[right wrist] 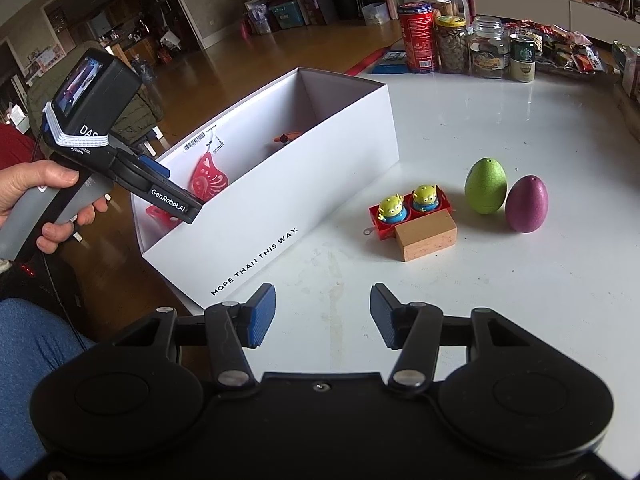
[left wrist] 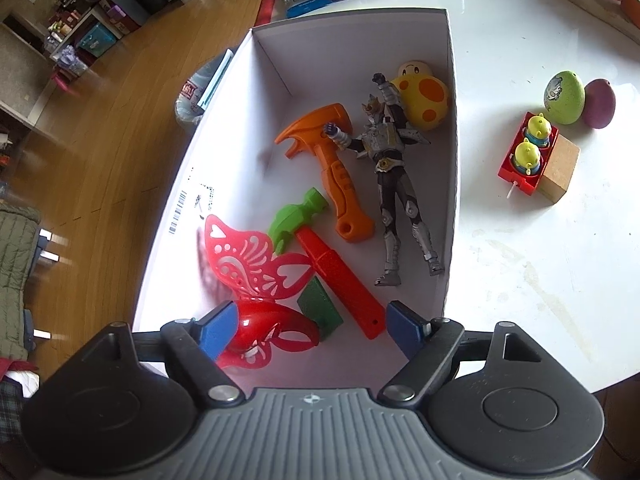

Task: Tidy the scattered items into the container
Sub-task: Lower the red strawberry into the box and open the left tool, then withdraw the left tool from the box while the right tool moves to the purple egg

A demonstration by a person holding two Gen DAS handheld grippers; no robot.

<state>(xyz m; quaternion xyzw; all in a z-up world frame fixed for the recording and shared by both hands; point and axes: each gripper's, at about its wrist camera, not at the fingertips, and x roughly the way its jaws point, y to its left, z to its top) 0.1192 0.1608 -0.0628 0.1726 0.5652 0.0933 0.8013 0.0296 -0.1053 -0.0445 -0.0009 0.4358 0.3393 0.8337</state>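
Left gripper (left wrist: 306,326) open over box (left wrist: 450,160); two eggs (right wrist: 485,186) outside.

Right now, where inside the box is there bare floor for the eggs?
Free: the far end of the box, beyond the orange hammer, and a strip along its left wall. Crowded: the near end and right wall, around the butterfly and figure.

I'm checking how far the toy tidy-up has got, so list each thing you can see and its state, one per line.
white box: open-topped, partly filled
red butterfly toy: in box, free of the pads
orange hammer: lying in box
action figure: lying in box
alien toy cart: on table, outside box
wooden block: on table
green egg: upright on table
purple egg: upright on table
left hand-held gripper: open
right hand-held gripper: open, empty
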